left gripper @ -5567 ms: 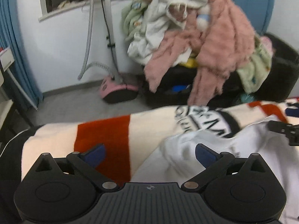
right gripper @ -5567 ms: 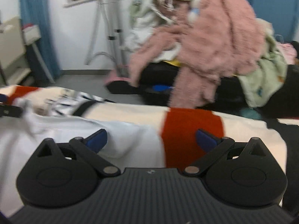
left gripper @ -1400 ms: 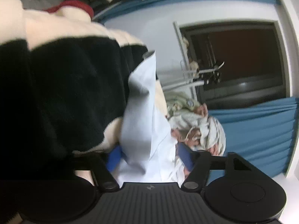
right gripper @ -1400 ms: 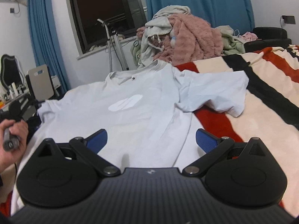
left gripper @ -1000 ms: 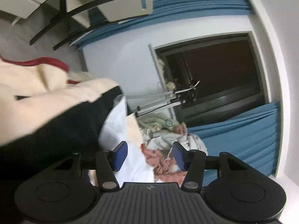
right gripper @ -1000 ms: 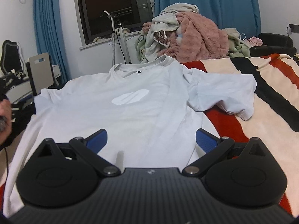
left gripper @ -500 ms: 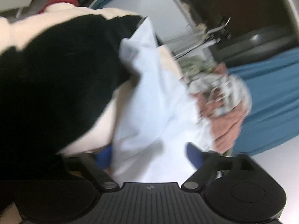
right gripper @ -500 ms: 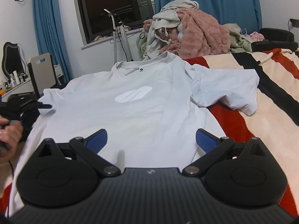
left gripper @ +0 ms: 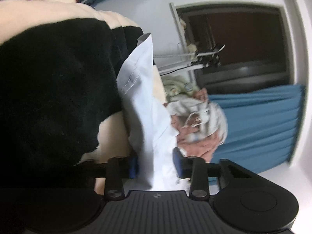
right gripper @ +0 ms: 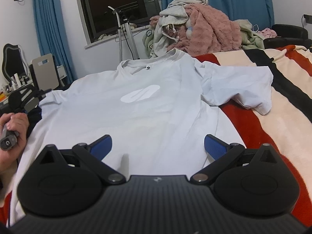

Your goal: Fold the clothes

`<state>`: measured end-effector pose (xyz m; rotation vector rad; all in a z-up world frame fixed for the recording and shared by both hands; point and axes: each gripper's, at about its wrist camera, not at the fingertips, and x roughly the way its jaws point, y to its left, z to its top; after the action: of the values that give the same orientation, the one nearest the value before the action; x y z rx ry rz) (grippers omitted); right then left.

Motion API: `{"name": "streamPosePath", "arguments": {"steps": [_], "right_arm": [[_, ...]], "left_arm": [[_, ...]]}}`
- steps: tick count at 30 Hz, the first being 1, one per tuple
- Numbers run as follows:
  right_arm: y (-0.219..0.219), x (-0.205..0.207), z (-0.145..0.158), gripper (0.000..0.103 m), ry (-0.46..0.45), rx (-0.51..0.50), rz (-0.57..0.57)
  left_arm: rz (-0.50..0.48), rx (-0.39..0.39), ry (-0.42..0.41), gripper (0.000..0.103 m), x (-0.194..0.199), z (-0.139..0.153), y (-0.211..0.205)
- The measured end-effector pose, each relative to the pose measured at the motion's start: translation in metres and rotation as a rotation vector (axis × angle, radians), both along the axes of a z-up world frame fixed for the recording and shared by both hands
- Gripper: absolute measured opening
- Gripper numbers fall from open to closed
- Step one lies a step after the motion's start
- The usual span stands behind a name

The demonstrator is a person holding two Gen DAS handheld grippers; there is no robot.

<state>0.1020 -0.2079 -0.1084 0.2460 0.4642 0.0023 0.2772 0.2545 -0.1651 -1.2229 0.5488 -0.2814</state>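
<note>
Lying flat on the striped blanket (right gripper: 276, 117), the pale t-shirt (right gripper: 136, 113) faces collar away. The left gripper (left gripper: 156, 163), wide half a second ago, is closing on its sleeve edge; the right gripper (right gripper: 158, 146) hovers open above the hem, unmoved.

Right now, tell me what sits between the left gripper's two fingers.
A fold of the white T-shirt runs between the left gripper's blue fingers, which are closing on it. This shows in the left wrist view, with the blanket beside it.
</note>
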Motion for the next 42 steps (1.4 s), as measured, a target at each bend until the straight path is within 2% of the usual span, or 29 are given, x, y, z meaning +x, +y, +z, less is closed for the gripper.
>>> {"name": "streamPosePath", "arguments": {"steps": [1, 2, 4, 8, 10, 15, 18, 20, 21, 22, 25, 28, 31, 33, 36, 40, 42], "right_arm": [[0.000, 0.000, 0.000, 0.103, 0.001, 0.000, 0.000], [0.000, 0.000, 0.000, 0.103, 0.001, 0.001, -0.001], [0.000, -0.001, 0.000, 0.103, 0.003, 0.003, -0.002], [-0.002, -0.001, -0.002, 0.103, 0.009, 0.014, -0.005], [-0.002, 0.000, -0.002, 0.103, 0.012, 0.018, -0.008], [-0.003, 0.000, -0.003, 0.103, 0.013, 0.014, -0.011], [-0.004, 0.001, -0.004, 0.103, 0.015, 0.013, -0.015], [-0.004, 0.001, -0.004, 0.103, 0.014, 0.012, -0.015], [-0.004, 0.001, -0.004, 0.103, 0.012, 0.009, -0.016], [-0.004, 0.002, -0.003, 0.103, 0.010, 0.005, -0.016], [-0.003, 0.001, -0.001, 0.103, 0.000, -0.011, -0.017], [-0.002, -0.003, 0.004, 0.103, -0.021, -0.036, -0.016], [-0.002, -0.011, 0.012, 0.103, -0.046, -0.068, -0.020], [-0.005, -0.019, 0.019, 0.103, -0.063, -0.073, -0.027], [-0.010, -0.033, 0.030, 0.103, -0.090, -0.073, -0.041], [-0.016, -0.054, 0.047, 0.103, -0.121, -0.067, -0.053], [-0.016, -0.064, 0.052, 0.103, -0.128, -0.071, -0.052]], "left_arm": [[0.006, 0.023, -0.002, 0.009, -0.001, 0.002, -0.001], [0.031, 0.046, -0.009, 0.004, -0.006, 0.006, 0.002], [0.085, 0.098, -0.005, 0.003, -0.014, 0.016, 0.010], [0.178, 0.175, 0.065, 0.003, -0.023, 0.024, 0.028], [0.193, 0.210, 0.112, 0.003, -0.023, 0.028, 0.035], [0.225, 0.323, 0.129, 0.008, -0.021, 0.048, 0.032], [0.245, 0.399, 0.121, 0.009, -0.034, 0.061, 0.036], [0.256, 0.448, 0.119, 0.021, -0.040, 0.070, 0.036], [0.269, 0.488, 0.116, 0.034, -0.047, 0.076, 0.034], [0.269, 0.528, 0.111, 0.043, -0.050, 0.084, 0.029], [0.246, 0.642, 0.117, 0.053, -0.065, 0.108, 0.010], [0.173, 0.700, 0.143, 0.056, -0.091, 0.125, -0.014], [0.048, 0.782, 0.170, 0.056, -0.136, 0.133, -0.049], [-0.066, 0.822, 0.213, 0.055, -0.173, 0.132, -0.074], [-0.259, 0.829, 0.277, 0.051, -0.230, 0.124, -0.110], [-0.452, 0.942, 0.242, 0.050, -0.294, 0.126, -0.159], [-0.521, 0.979, 0.285, 0.050, -0.317, 0.119, -0.175]]}}
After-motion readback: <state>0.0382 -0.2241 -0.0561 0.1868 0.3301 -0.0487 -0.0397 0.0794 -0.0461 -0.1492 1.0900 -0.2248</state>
